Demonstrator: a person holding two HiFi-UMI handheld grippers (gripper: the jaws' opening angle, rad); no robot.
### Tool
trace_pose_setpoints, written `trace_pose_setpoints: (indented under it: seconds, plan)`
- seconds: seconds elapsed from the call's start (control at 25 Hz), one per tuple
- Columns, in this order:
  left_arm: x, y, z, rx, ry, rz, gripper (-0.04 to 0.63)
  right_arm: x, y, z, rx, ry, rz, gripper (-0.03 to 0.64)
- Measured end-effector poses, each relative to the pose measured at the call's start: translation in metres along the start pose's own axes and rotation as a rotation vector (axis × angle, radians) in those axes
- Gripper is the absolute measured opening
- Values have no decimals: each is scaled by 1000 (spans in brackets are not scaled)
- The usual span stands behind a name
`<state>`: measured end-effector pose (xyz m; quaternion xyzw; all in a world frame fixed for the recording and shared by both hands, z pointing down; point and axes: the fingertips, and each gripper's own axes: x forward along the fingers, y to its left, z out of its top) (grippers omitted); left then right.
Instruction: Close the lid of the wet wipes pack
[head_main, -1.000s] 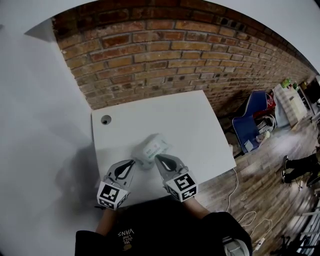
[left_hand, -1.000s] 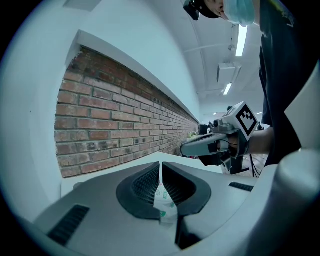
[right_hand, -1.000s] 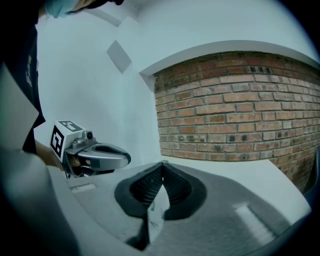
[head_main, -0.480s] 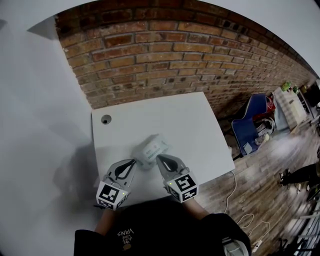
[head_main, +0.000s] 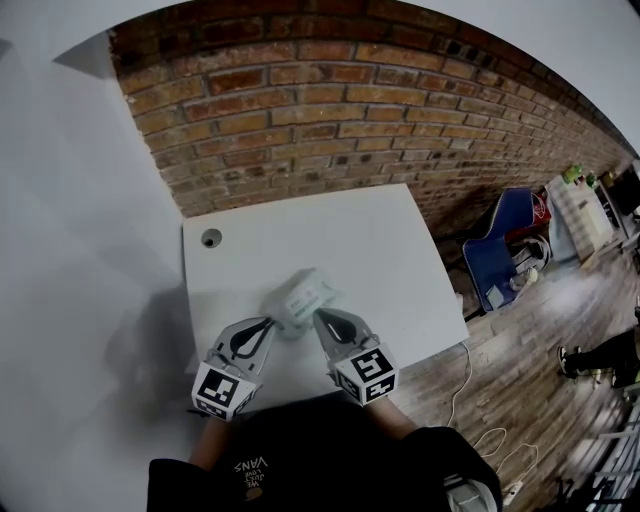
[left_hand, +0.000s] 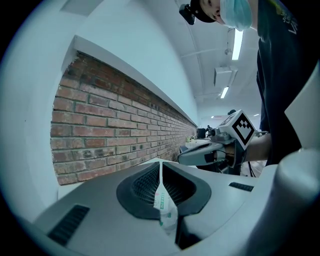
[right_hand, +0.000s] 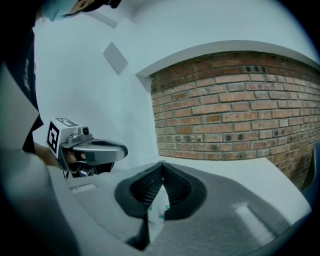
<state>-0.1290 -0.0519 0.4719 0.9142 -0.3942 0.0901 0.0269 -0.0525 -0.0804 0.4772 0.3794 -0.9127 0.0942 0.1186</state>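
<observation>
The wet wipes pack, white with green print, lies near the front of the white table in the head view. My left gripper is shut on the pack's near left edge. My right gripper is shut on its near right edge. In the left gripper view a thin flap of the wet wipes pack is pinched between the closed jaws. The right gripper view shows the wet wipes pack low between jaws that meet at the tips. The lid's state is hidden.
A round cable hole sits at the table's far left corner. A brick wall stands behind the table. To the right, on the wooden floor, are a blue chair and a white cable.
The pack has shifted very slightly to the left between the grippers. Both grippers keep their hold and have barely moved.
</observation>
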Motion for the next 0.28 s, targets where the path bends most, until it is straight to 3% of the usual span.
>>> trace_pose_setpoints:
  seconds: [0.28]
  plan:
    - [5,-3,-1,3,4,-11,23,0,-4,0,-5,0,-1,-3]
